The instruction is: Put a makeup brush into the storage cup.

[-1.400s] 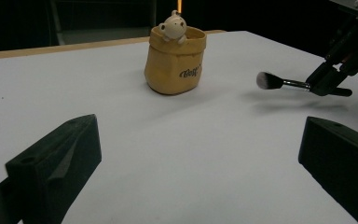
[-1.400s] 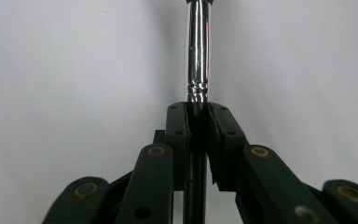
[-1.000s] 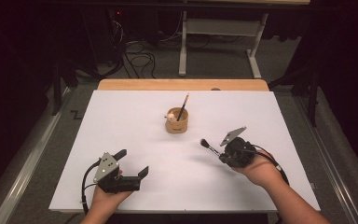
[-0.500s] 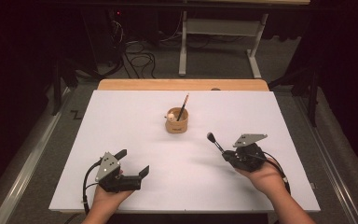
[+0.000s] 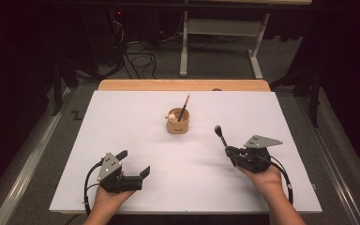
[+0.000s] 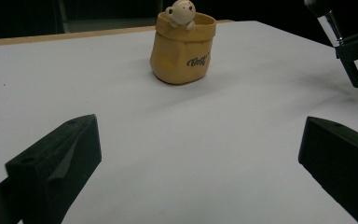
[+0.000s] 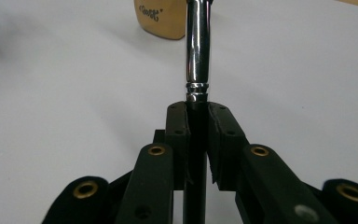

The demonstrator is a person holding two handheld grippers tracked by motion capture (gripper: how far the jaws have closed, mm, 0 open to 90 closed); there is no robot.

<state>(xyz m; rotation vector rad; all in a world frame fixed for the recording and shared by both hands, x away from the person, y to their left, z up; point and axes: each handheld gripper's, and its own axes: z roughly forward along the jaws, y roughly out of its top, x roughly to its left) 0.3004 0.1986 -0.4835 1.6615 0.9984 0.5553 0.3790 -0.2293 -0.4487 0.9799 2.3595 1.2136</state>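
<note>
Standing between both tools, cup (image 5: 178,123) holds pencil (image 5: 184,106).

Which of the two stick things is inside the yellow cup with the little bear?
The pencil. It stands tilted in the yellow cup beside the little bear. The other one, a brush with a shiny metal handle, is clamped in the right gripper, outside the cup.

White-topped table (image 5: 122,122) with wooden far edge, tan pouch-shaped cup (image 5: 178,123) standing near centre
</note>
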